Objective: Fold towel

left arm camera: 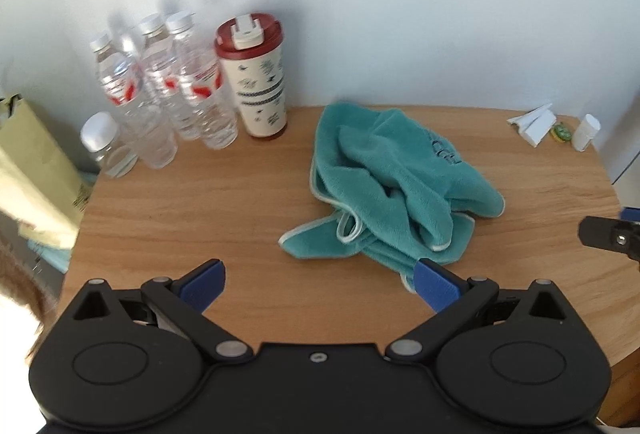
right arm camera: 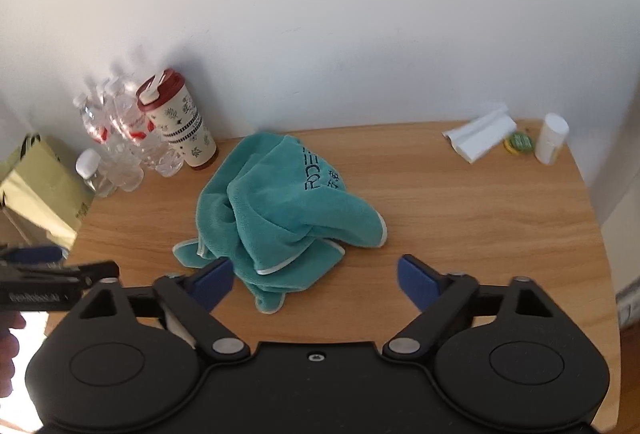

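**Hovering both grippers over a crumpled towel**

Looking down my left gripper [left arm camera: 320,284], I see its blue-padded fingers [left arm camera: 202,284] spread wide with nothing between them. The teal towel [left arm camera: 394,180] lies bunched in a loose heap on the wooden table [left arm camera: 200,206], unfolded, its pale trim edge curling at the near side. My left gripper's right pad sits just in front of the towel's nearest corner; I cannot tell whether it touches the cloth.

My right gripper [right arm camera: 316,280] is likewise spread wide and holds nothing. From its view the towel [right arm camera: 280,210] sits ahead and slightly left of centre, with the left pad overlapping the towel's near edge in the picture; contact is unclear. Dark lettering shows on the towel's upper fold.

Left of the towel, against the wall, stand a cream tumbler with a red lid [left arm camera: 254,78] and a cluster of clear water bottles [left arm camera: 168,86]. Further left of the towel, off the table edge, is a yellow-green paper bag [left arm camera: 36,170]. Right of the towel, at the far corner, lie folded white paper [right arm camera: 480,138], a small green object [right arm camera: 519,143] and a small white bottle [right arm camera: 551,138].
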